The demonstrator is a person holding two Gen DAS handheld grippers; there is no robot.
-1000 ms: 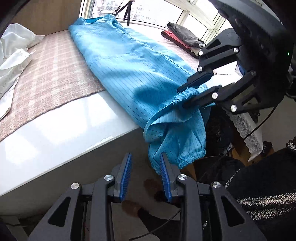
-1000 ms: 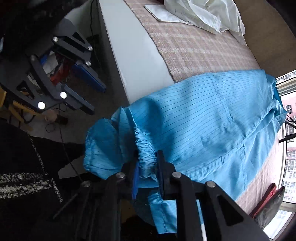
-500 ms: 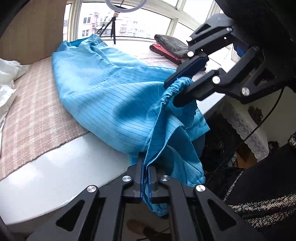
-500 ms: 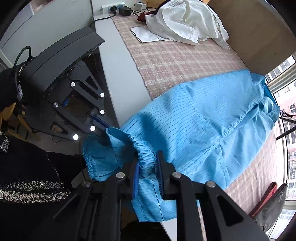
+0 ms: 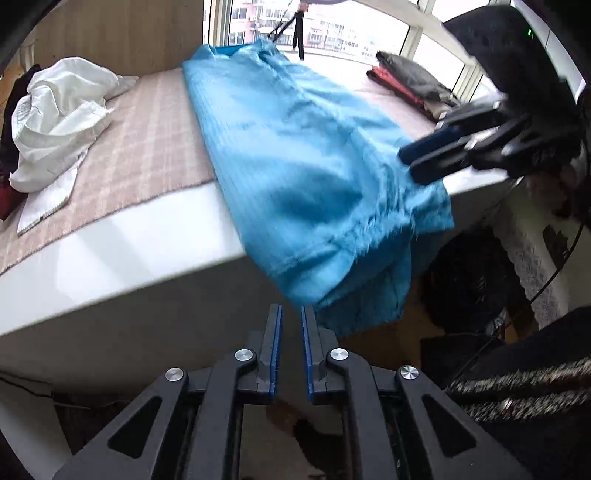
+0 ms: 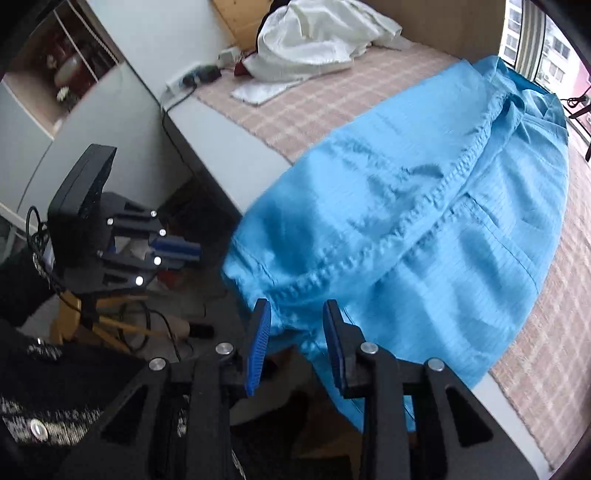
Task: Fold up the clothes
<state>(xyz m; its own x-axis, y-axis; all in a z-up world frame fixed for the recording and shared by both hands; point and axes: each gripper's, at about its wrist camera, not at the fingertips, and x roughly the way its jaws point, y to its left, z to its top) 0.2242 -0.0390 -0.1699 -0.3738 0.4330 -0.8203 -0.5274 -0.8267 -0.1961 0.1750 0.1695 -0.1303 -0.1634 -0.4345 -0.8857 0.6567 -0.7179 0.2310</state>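
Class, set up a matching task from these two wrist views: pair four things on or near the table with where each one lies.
Things:
1. blue garment
2. white garment
3. dark folded clothes
4. left gripper

Places:
A. bunched at the table's left end
B. below the table edge, nothing between its pads
C. stacked by the window
D. stretched across the table, one end hanging over the edge

Pairs: 1-D, 2-A, 3-C, 4-B

Bright window (image 5: pixel 332 29) behind white table (image 5: pixel 110 251); wood-panel wall (image 5: pixel 110 33); grey cabinet (image 6: pixel 110 122)
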